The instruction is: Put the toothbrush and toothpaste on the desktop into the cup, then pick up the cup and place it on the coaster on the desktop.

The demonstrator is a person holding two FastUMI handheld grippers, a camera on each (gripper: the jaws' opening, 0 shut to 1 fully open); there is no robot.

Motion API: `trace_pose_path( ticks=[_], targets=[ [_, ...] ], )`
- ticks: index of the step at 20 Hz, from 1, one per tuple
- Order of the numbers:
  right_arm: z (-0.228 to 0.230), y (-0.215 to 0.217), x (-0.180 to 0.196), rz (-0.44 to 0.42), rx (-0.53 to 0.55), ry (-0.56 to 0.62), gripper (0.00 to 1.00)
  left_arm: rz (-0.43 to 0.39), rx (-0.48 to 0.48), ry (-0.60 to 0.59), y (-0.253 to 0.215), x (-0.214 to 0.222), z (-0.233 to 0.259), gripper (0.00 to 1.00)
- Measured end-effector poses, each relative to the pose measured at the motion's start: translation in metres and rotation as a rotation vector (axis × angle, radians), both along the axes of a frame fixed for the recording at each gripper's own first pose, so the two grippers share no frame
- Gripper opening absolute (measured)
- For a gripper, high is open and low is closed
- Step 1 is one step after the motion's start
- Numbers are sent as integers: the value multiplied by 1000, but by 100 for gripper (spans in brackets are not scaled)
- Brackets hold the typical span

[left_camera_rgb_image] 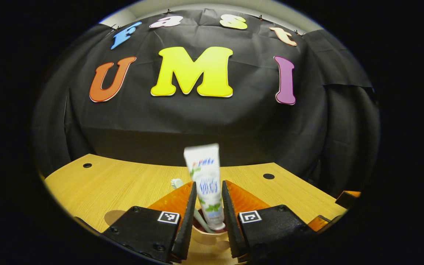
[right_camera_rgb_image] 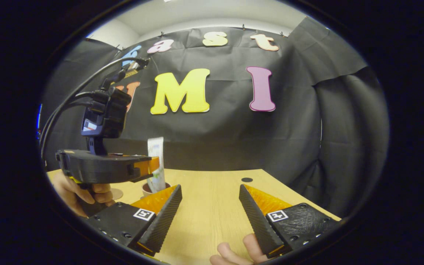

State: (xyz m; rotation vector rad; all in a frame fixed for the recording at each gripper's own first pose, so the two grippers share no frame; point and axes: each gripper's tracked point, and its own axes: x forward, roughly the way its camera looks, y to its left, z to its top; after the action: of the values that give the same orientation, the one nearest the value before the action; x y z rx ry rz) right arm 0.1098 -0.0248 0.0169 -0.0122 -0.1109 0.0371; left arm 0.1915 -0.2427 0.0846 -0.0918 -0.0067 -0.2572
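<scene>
Your left gripper (left_camera_rgb_image: 209,217) hangs just above the cup (left_camera_rgb_image: 206,235), and the toothpaste (left_camera_rgb_image: 205,180) stands upright between its fingers, cap end down inside the cup. The fingers sit close on either side of the tube, but you cannot tell from the left gripper view whether both press on it. The toothbrush (left_camera_rgb_image: 182,187) is already in the cup too: its handle slants down into the opening, and its head pokes up past the left finger. The cup stands on the wooden desktop (left_camera_rgb_image: 123,184), with the pale round coaster (left_camera_rgb_image: 112,216) lying flat to its left, near the front edge.

In the right gripper view, your right gripper (right_camera_rgb_image: 210,206) waits with its jaws spread wide and nothing between them (only bare desktop there). The left gripper appears at the far left, held by a hand (right_camera_rgb_image: 74,191), over the cup, the tube rising well above the rim.
</scene>
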Motion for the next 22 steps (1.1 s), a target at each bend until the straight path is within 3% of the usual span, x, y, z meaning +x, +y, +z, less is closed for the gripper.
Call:
trace_pose_path(
  ticks=[8,17,22],
  targets=[
    [-13,6,3,15,25,64,95,-20,28,15,11,-19,-4,46],
    [-26,48,12,115,23,216,98,5,64,-62,70,-74,3,87],
    [-12,77,21,130,-41,253,96,55,96,-61,116,-105,-11,94]
  ],
)
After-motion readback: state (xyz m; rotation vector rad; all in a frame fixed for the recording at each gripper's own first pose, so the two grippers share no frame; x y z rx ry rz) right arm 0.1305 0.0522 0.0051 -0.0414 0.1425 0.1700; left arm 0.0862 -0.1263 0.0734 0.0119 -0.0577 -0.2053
